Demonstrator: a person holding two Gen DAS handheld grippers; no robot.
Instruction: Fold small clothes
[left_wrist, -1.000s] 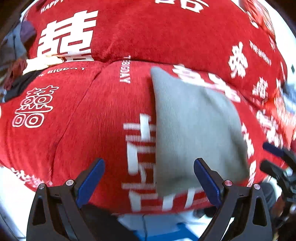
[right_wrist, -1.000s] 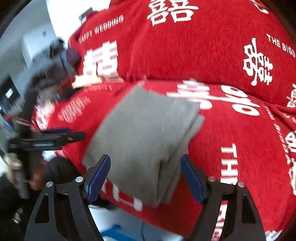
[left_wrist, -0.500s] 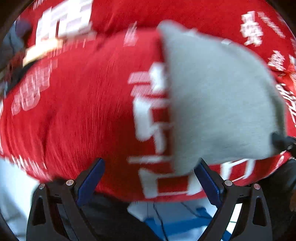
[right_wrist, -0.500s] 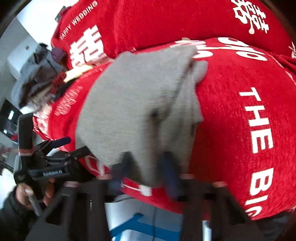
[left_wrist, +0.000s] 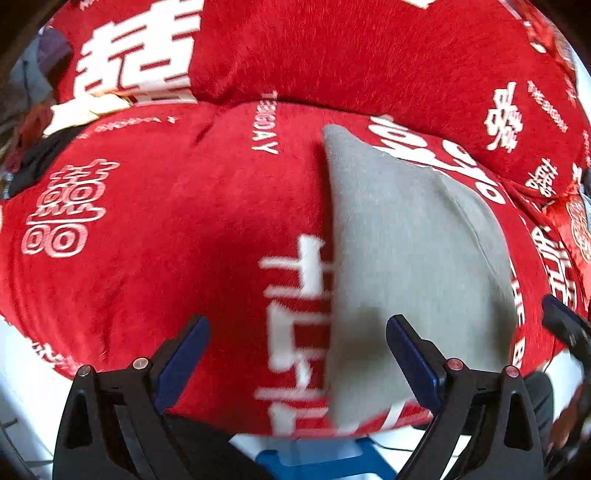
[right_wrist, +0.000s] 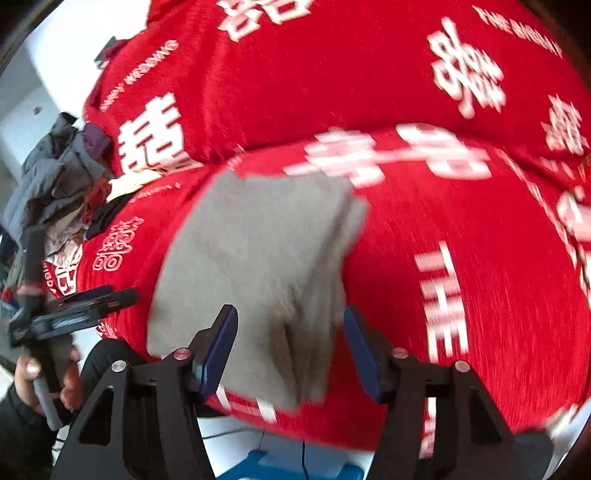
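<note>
Right claw (right_wrist: 290, 350) has backed off and released the folded grey knit garment (right_wrist: 258, 266), which lies near the red plush bed cover's (left_wrist: 166, 229) front edge; left claw (left_wrist: 295, 358) released, clear for stacking.

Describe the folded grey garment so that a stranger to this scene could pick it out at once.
Start from the red blanket printed with white characters that fills both views. The folded grey garment lies on its near part, just ahead of the open right gripper. It is the only plain grey, unprinted piece there; the clothes pile at the far left is crumpled and mixed in colour.
</note>
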